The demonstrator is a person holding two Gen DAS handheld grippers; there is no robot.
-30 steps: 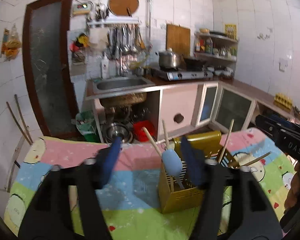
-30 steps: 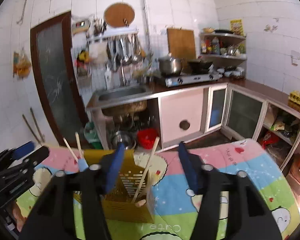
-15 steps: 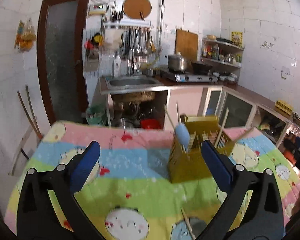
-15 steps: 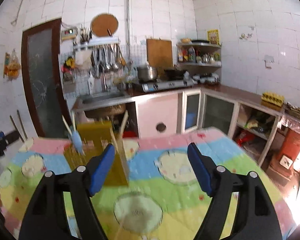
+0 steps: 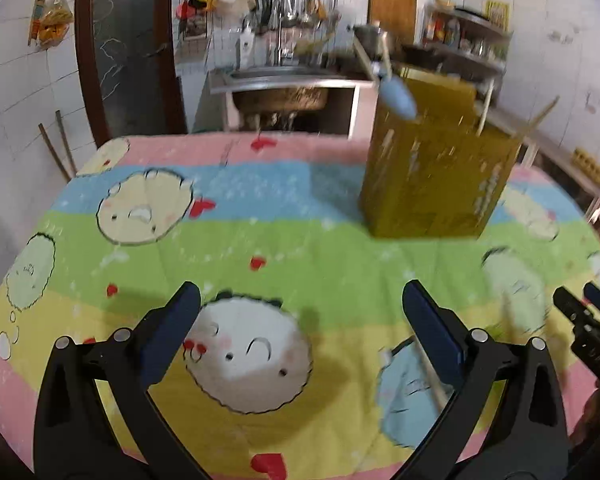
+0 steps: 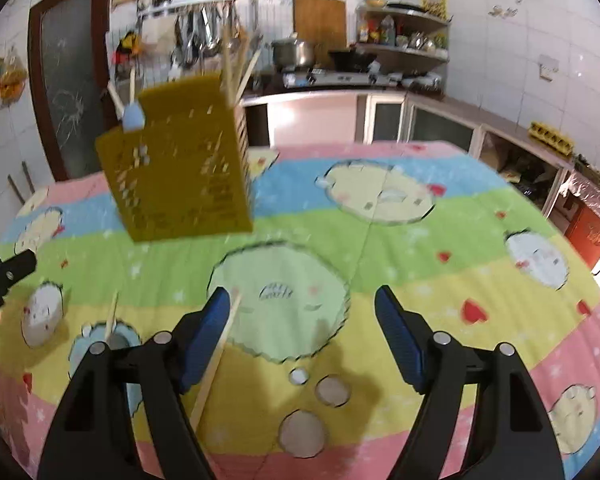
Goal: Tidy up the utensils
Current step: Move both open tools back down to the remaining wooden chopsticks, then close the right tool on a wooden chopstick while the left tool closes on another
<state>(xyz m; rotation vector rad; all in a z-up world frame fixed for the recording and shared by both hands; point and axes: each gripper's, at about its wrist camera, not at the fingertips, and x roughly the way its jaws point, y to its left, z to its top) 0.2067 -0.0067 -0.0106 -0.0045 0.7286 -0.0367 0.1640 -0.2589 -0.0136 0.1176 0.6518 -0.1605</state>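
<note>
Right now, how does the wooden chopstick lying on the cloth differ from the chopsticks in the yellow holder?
The loose chopstick lies flat on the tablecloth, while the chopsticks in the holder stand nearly upright. The loose one is alone beside the right gripper; the others are grouped inside the yellow holder. All look like pale wood.

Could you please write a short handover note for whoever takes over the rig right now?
Left gripper: open, empty, above the tablecloth.
Right gripper: open, empty, also above the cloth.
Yellow utensil holder stands upright on the cloth and already holds several chopsticks and a blue-headed utensil.
Left to do: two loose chopsticks lie on the cloth, one by the right gripper's left finger, another further left. They probably go into the holder next.
</note>
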